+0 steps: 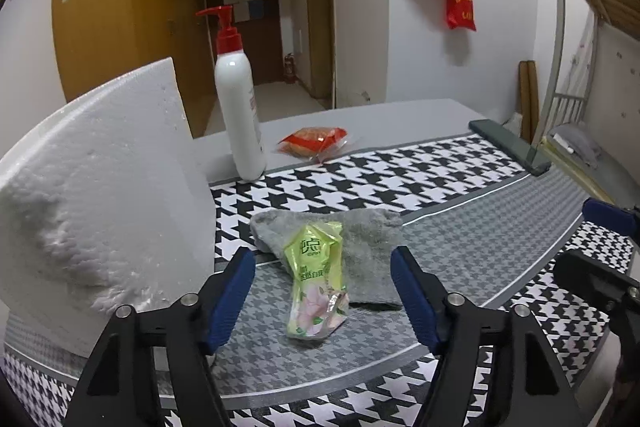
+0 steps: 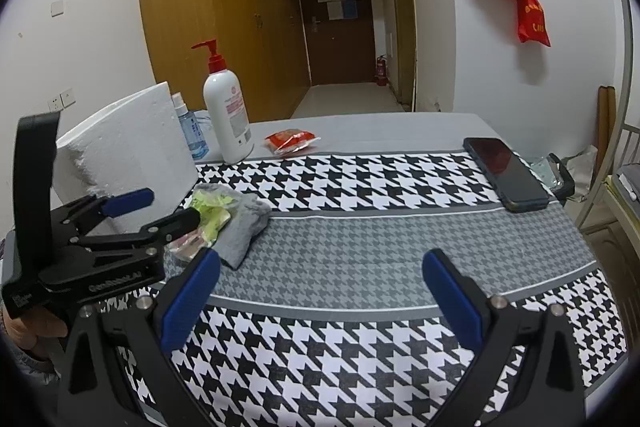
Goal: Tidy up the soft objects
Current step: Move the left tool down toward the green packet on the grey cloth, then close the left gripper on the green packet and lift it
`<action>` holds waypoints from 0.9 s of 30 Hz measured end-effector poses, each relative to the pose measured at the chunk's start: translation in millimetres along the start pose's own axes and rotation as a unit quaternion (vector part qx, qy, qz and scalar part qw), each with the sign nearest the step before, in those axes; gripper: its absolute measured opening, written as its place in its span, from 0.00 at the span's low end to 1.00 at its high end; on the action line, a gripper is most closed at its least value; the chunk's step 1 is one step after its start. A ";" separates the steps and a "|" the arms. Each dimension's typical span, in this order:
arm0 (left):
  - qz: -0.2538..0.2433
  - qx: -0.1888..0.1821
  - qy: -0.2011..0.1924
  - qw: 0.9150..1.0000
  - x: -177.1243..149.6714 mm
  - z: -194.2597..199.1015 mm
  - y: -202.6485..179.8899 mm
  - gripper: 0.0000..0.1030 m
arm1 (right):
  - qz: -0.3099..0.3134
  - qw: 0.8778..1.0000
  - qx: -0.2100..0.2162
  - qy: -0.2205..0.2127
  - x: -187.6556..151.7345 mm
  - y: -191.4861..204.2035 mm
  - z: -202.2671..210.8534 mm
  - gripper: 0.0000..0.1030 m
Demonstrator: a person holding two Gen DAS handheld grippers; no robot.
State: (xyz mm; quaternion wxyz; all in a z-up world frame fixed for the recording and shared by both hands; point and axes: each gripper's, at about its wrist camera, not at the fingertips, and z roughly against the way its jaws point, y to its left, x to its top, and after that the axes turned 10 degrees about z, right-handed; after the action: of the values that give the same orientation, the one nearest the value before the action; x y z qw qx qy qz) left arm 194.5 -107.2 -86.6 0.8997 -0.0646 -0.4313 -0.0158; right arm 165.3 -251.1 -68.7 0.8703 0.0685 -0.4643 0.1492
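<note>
The biggest thing on the table (image 2: 400, 127) is the houndstooth cloth (image 2: 360, 239) spread over it, and a dragging fingertip could ruck it and shift whatever lies on top. Next in size is the white foam block (image 1: 100, 195), leaning up just beside the left gripper (image 1: 323, 291); it looks light, so a nudge from the gripper's outer finger would probably tip it or push it toward the pump bottle (image 1: 240, 107), which stands tall and narrow behind it and could topple in turn. The grey cloth (image 1: 360, 243) lies flat on the grey band of the table covering, and the green wipes packet (image 1: 316, 279) rests partly on its near edge, its lower end on the covering. The left gripper's jaws stand apart on either side of that packet without touching it, so nothing is held yet; in the right wrist view its fingers sit right at the packet and cloth. The risk I judge most likely is that closing here catches a fold of the grey cloth along with the packet, lifting both, or that the slick, crinkled wrapper slips out from the pads. The right gripper (image 2: 320, 291) is also spread wide, empty, over bare covering, well apart from the phone (image 2: 506, 171) and the red snack packet (image 2: 290, 141).
</note>
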 end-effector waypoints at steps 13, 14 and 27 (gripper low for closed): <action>0.012 0.020 0.002 1.000 -0.3 -3.2 12.5 0.69 | 0.010 1.000 0.011 0.014 1.2 4.4 -11.5 0.99; 0.013 0.019 0.004 1.000 -0.5 -3.8 12.4 0.67 | 0.012 1.000 0.012 0.014 1.5 5.7 -11.9 0.99; 0.009 -0.012 0.053 0.998 -8.5 -25.2 8.9 0.42 | 0.031 0.999 0.015 0.023 5.9 12.9 -16.3 0.99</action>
State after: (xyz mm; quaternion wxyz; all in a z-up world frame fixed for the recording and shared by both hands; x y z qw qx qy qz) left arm 209.5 -101.8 -109.8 0.9206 -0.0782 -0.3821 -0.0163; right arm 177.0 -233.5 -73.1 0.8748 0.0636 -0.4435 0.1843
